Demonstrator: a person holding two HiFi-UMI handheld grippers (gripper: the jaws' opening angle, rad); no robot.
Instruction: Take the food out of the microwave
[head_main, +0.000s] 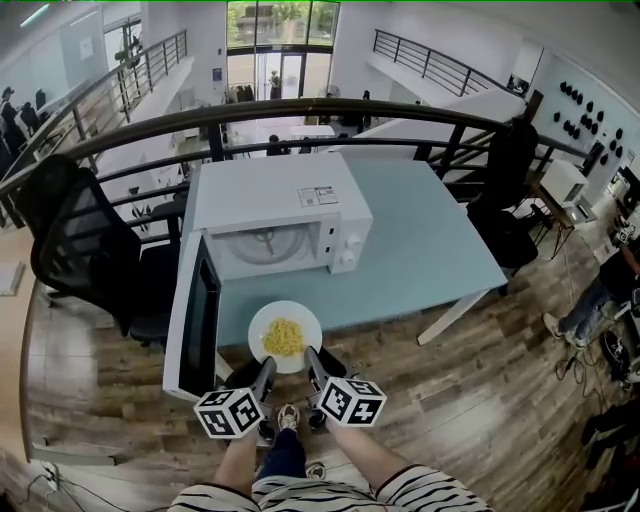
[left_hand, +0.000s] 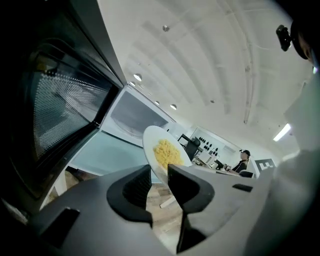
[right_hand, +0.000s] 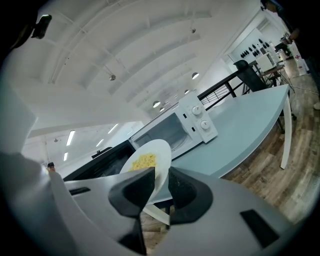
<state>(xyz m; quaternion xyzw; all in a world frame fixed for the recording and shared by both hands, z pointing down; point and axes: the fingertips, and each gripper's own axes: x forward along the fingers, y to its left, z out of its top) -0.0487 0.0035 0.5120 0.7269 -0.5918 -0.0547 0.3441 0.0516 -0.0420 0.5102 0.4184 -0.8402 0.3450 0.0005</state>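
Two grippers share one white plate (head_main: 304, 318) of yellow noodles (head_main: 283, 337). The left gripper (head_main: 268, 366) is clamped on the near rim at its left, and the right gripper (head_main: 312, 356) on the near rim at its right. The plate hangs outside the open microwave (head_main: 270, 200), beside its swung-out door (head_main: 196, 322), over the blue table's (head_main: 430, 240) near edge.

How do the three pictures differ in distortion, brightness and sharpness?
Head view: strong fisheye, the railing bows into an arc, light even. Left gripper view: the microwave door is nearly black against a bright ceiling. Right gripper view: dark corners, the table looks curved, the plate is sharp.
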